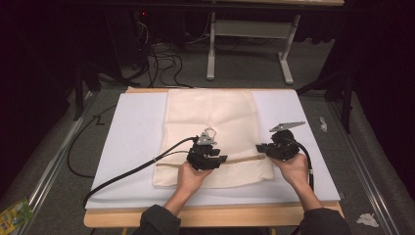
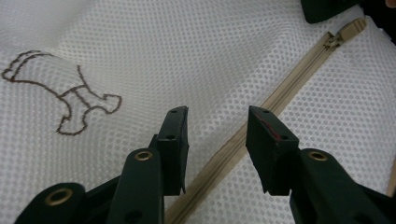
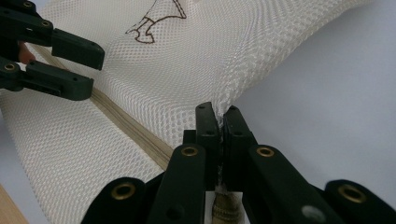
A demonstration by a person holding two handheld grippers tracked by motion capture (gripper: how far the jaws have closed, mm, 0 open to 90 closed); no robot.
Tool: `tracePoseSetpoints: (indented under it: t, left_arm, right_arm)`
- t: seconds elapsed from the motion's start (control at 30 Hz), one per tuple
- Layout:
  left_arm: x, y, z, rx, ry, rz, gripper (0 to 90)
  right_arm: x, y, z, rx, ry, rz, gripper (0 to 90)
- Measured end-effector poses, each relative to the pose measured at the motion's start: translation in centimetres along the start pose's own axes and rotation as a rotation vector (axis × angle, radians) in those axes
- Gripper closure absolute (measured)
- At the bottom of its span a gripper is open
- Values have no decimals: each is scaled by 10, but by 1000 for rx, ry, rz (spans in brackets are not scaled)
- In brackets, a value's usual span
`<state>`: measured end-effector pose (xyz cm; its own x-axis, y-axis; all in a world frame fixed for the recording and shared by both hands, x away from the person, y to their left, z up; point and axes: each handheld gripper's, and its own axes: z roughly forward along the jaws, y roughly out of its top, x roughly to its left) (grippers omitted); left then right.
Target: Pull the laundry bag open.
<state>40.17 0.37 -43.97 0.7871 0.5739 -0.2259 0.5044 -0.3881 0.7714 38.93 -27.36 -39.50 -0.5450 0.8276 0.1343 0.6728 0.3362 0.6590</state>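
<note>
Mesh bag (image 1: 215,132) lies flat on the surface (image 1: 132,147), zipper (image 2: 261,112) running along its near edge. Right tool (image 3: 223,122) is clamped tight on the bag's corner by the zipper end, pulling the mesh taut. Left tool (image 2: 217,135) is half open, straddling the zipper, gripping nothing. I keep the right tension steady, bring the left onto the pull tab, then draw along the zipper line.

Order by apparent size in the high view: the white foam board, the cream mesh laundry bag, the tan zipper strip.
1. White foam board, largest.
2. Cream mesh laundry bag, lying on the board.
3. Tan zipper strip, a thin line across the bag.
</note>
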Motion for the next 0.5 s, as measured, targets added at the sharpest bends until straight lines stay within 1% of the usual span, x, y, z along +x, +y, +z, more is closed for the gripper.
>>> tracePoseSetpoints:
  t: [0.03,0.1,0.17,0.23,0.33,0.43,0.5]
  left_arm:
    - [0,0,2,2,-10,-3,591]
    - [0,0,3,8,-15,-5,590]
    - [0,0,2,12,-19,3,593]
    - [-2,0,1,4,-27,4,595]
    - [-2,0,5,2,-75,7,571]
    - [-2,-2,10,2,-88,-6,556]
    - [-2,-1,9,2,-84,-3,556]
  right_arm:
    - [-1,1,-1,2,0,5,891]
    - [-1,4,-3,0,5,14,891]
    - [1,6,-3,1,0,1,891]
    - [3,7,-3,5,-1,-5,890]
    - [6,10,-3,3,-5,-9,890]
    - [10,16,-5,-3,-8,-17,891]
    - [10,17,-5,-8,-6,-14,890]
